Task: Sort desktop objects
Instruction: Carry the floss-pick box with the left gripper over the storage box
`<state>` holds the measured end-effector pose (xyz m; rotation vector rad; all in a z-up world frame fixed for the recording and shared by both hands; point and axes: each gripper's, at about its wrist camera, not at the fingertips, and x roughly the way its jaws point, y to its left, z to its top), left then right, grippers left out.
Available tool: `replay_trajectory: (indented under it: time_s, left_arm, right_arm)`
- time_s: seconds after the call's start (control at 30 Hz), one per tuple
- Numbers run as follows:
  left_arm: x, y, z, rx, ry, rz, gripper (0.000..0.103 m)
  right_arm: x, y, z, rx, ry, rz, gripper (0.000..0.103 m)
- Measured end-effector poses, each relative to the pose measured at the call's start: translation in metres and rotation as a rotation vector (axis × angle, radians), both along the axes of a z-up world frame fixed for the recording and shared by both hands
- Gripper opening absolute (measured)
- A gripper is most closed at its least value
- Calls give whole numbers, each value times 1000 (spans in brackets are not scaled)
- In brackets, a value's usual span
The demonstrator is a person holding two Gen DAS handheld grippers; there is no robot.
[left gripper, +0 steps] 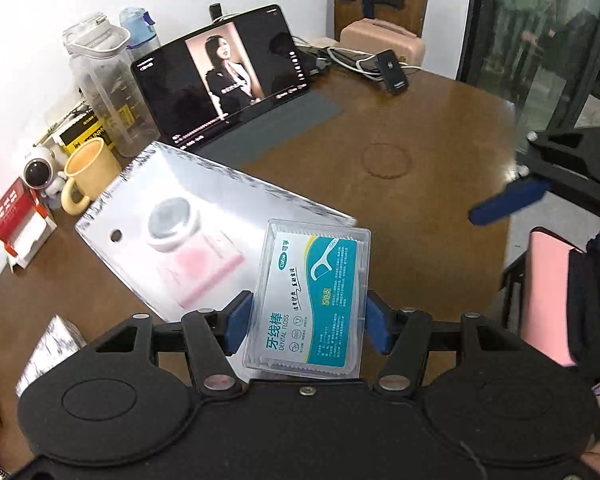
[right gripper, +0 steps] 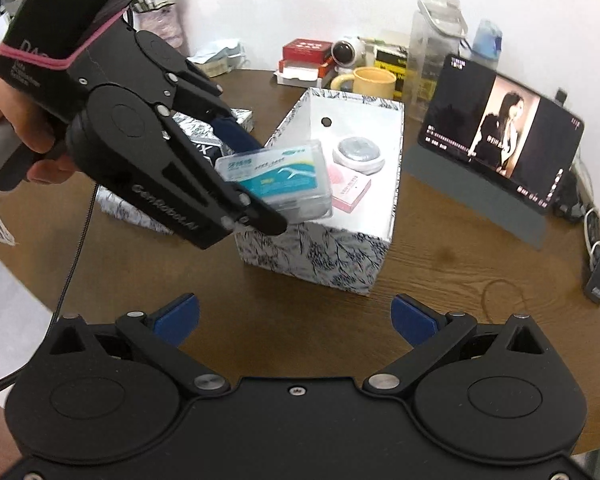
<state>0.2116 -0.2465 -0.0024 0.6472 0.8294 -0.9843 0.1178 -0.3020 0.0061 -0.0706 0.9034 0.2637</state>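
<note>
Above the open patterned box [right gripper: 332, 252] on the brown desk [right gripper: 440, 264], the left gripper [left gripper: 306, 320] is clamping a clear dental floss case [left gripper: 312, 300] between its blue pads, holding it over the box's near corner. Inside are lying a round white device [right gripper: 358, 154] and a pink packet [right gripper: 348, 188]. Nearer the camera, the right gripper [right gripper: 296, 316] is hovering with fingers spread wide, empty.

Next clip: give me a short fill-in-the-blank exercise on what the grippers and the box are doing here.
1. The left gripper is shut on a ____ case.
2. The right gripper is ____ and holds nothing.
3. The patterned box already holds a round white item and a ____ packet.
4. The yellow mug stands ____ the box.

Missing words: dental floss; open; pink; outside
</note>
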Motion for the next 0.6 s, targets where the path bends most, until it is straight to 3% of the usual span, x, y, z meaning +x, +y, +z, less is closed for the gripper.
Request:
replay_trajectory:
  time_s: [0.23, 0.4, 0.6]
  left_arm:
    - [51, -14, -11, 29, 31, -45, 58]
    - [80, -30, -32, 86, 72, -123, 58]
    - [100, -53, -69, 167, 142, -224, 58]
  right_arm:
    - [40, 3, -10, 48, 54, -50, 103]
    - [61, -5, -26, 145, 136, -130, 103]
    - [70, -6, -40, 127, 176, -167, 103]
